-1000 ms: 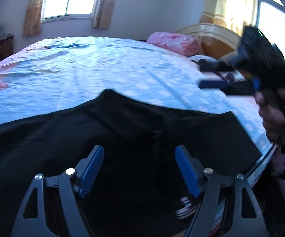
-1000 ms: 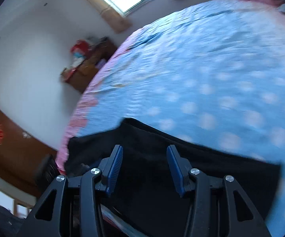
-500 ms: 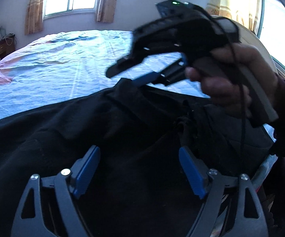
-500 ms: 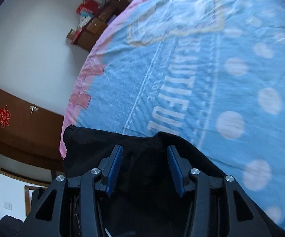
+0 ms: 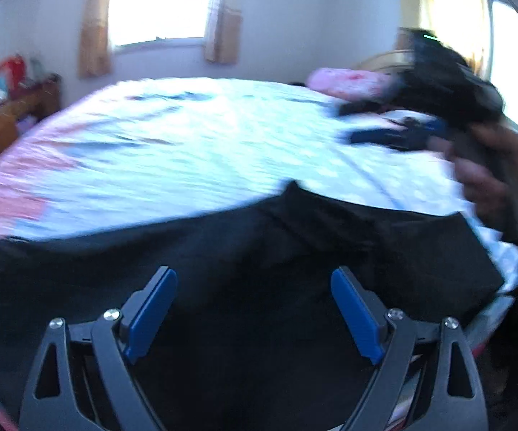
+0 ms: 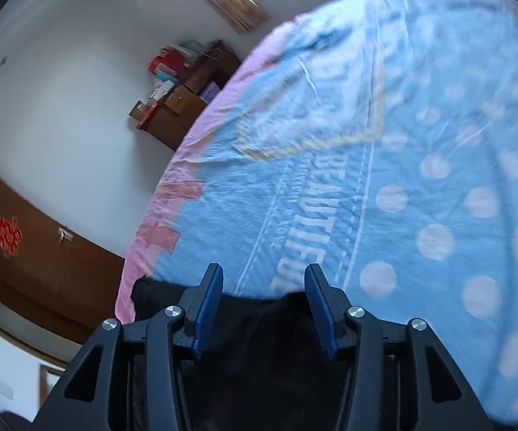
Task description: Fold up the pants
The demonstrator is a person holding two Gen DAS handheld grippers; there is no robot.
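Black pants (image 5: 259,269) lie spread flat across the near edge of the blue bed sheet (image 5: 194,151). My left gripper (image 5: 253,309) is open and empty, hovering over the middle of the pants. My right gripper (image 5: 384,125) shows at the right in the left wrist view, held in a hand above the sheet beyond the pants. In the right wrist view my right gripper (image 6: 262,298) is open and empty, with the pants' far edge (image 6: 259,330) under its fingers and the dotted sheet (image 6: 402,179) ahead.
A pink pillow (image 5: 348,80) and a headboard are at the far right of the bed. A wooden cabinet with boxes (image 6: 183,89) stands by the wall past the bed's far side. A brown door (image 6: 25,251) is to the left. The bed edge runs along the pants' right end.
My right gripper has lifted off the pants' upper edge and moved back to the right, above the sheet. The left gripper has stayed open over the pants, with a slight shift of view.
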